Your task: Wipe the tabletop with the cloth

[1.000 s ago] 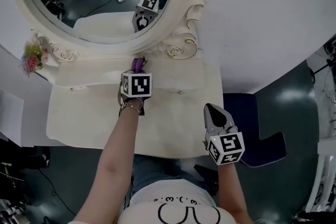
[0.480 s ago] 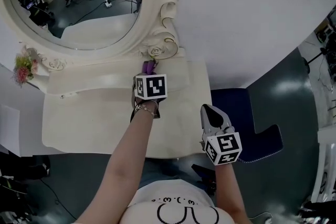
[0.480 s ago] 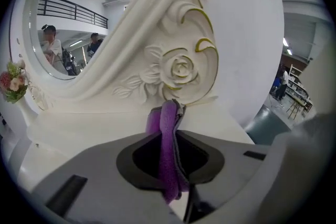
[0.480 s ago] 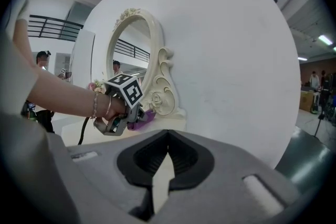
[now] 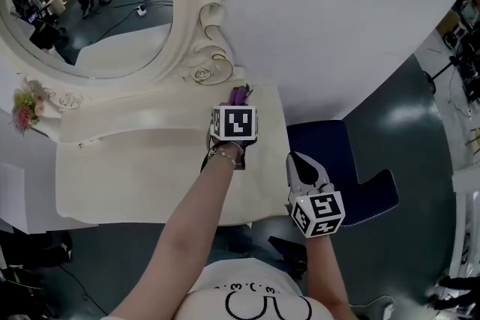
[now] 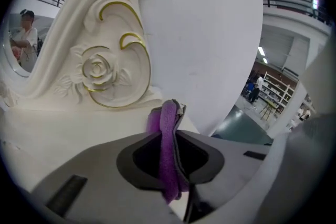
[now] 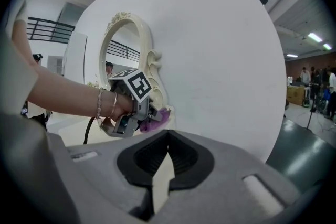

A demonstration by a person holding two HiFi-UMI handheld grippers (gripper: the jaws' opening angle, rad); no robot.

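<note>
Since a second ago, my left gripper (image 5: 237,103) has slid to the right along the back of the table (image 5: 135,168). It was under the middle of the mirror (image 5: 90,4). Now it is at the back right corner, close to the white wall (image 5: 337,11). My right gripper (image 5: 300,161) has stayed in about the same spot, by the right front edge of the table.

My left fingers (image 6: 94,186) are squeezed shut on the cloth (image 5: 240,94). It is purple and folded into a thin strip, standing up between the fingers. A bit of it pokes out past the tips. It sits just to the right of the rose (image 6: 97,68) with gold lines carved on the mirror frame. The poking end is down near the table top, but I cannot tell if it touches. My left arm reaches across the table, and a bracelet (image 5: 225,154) is on that wrist.

My right fingers (image 7: 100,176) are almost together, with only a thin slit between them. They hold nothing. They point toward my left gripper, well apart from it.

A blue seat (image 5: 352,176) stands on the floor right beside the table. A bunch of flowers (image 5: 24,110) sits far off at the table's left end.
</note>
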